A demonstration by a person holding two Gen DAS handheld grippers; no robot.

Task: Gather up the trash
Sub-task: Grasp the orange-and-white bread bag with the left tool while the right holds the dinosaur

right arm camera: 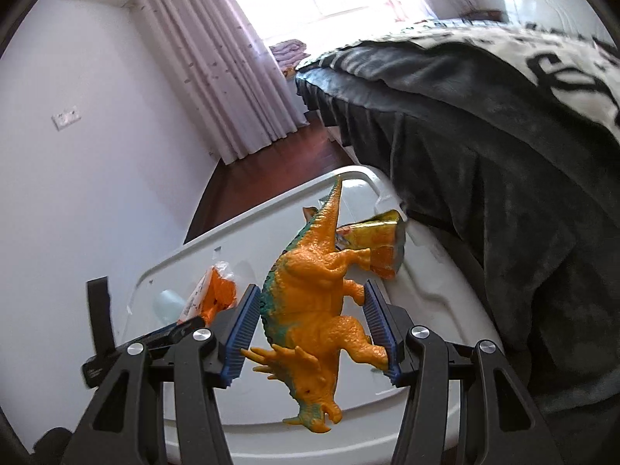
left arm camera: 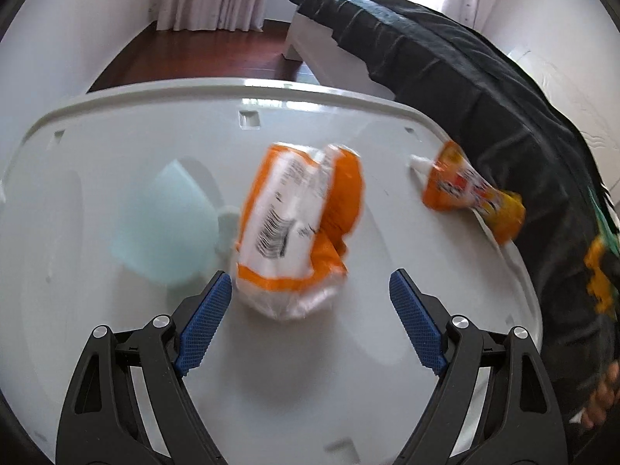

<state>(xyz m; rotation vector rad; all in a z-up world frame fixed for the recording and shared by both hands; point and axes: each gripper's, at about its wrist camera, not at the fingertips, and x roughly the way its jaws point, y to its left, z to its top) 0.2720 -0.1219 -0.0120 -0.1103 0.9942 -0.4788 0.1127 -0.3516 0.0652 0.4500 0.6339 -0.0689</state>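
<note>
A crumpled orange-and-white wrapper (left arm camera: 298, 224) lies blurred on the white plastic lid (left arm camera: 116, 348). My left gripper (left arm camera: 310, 286) stands open just in front of it, and the wrapper's near end reaches between the fingertips without touching the pads. A second orange-and-yellow wrapper (left arm camera: 472, 193) lies at the lid's right edge. In the right wrist view, my right gripper (right arm camera: 312, 288) is shut on an orange toy dinosaur (right arm camera: 321, 302), held above the lid (right arm camera: 426, 283) with its head hanging toward the camera. Behind it are the orange wrapper (right arm camera: 215, 294) and the yellow wrapper (right arm camera: 381, 244).
A pale green cup (left arm camera: 166, 228) lies on the lid left of the wrapper. A bed with a dark blanket (left arm camera: 484, 89) runs along the right side. A hand (left arm camera: 604, 399) shows at the right edge. Dark wooden floor (left arm camera: 201, 54) and curtains lie beyond.
</note>
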